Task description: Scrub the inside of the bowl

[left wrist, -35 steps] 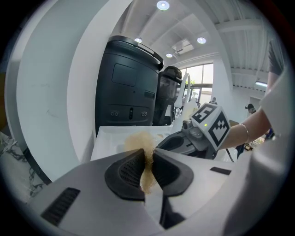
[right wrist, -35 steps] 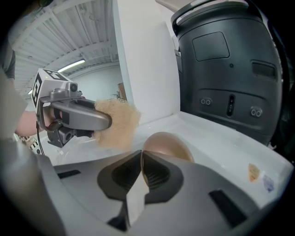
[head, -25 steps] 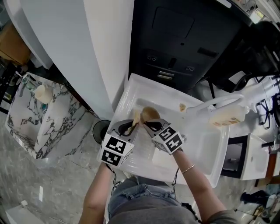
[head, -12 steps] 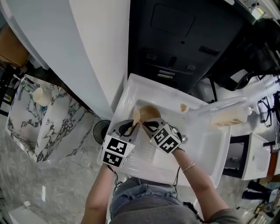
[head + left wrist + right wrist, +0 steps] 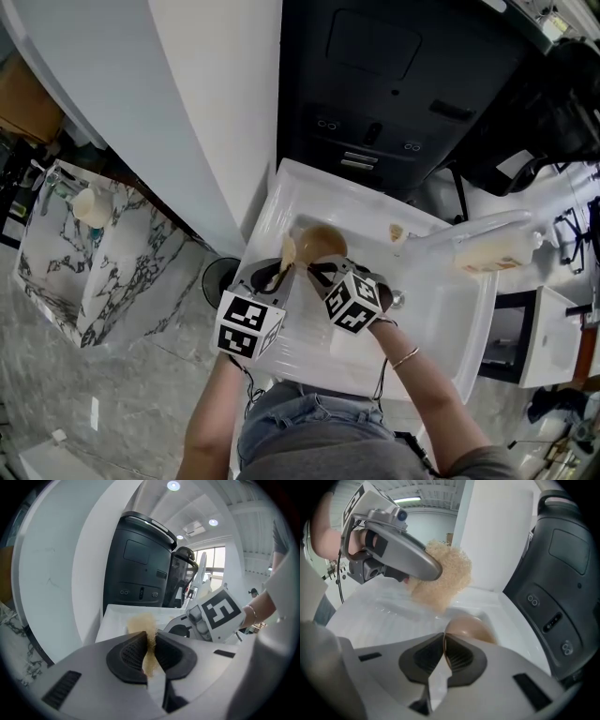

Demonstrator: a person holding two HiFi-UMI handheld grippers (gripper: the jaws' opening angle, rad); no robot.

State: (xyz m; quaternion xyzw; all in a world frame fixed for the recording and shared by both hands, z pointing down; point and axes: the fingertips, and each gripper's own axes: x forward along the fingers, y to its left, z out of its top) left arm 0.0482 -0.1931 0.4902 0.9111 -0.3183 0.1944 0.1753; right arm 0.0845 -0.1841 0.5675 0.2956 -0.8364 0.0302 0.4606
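Observation:
A tan bowl [image 5: 322,244] stands tilted in the white sink tray [image 5: 441,319]. My right gripper [image 5: 315,267] is shut on the bowl's near rim; in the right gripper view the rim [image 5: 446,641] runs between the jaws of that gripper [image 5: 445,654] and the bowl's body [image 5: 468,626] shows beyond them. My left gripper [image 5: 282,265] is shut on a tan scrubbing pad [image 5: 289,250], held against the bowl's left side. In the left gripper view the pad [image 5: 143,625] sticks up from that gripper [image 5: 149,649]. The bowl's inside is hidden.
A black machine [image 5: 394,84] stands behind the tray, a white column [image 5: 187,122] to its left. A pale bottle [image 5: 487,251] lies at the tray's right edge, a small tan scrap [image 5: 395,232] near the back. A dark round bin [image 5: 216,278] sits left of the tray.
My right gripper has twisted and shifted slightly left while gripping the bowl's rim. The left gripper and pad have stayed almost still by the bowl.

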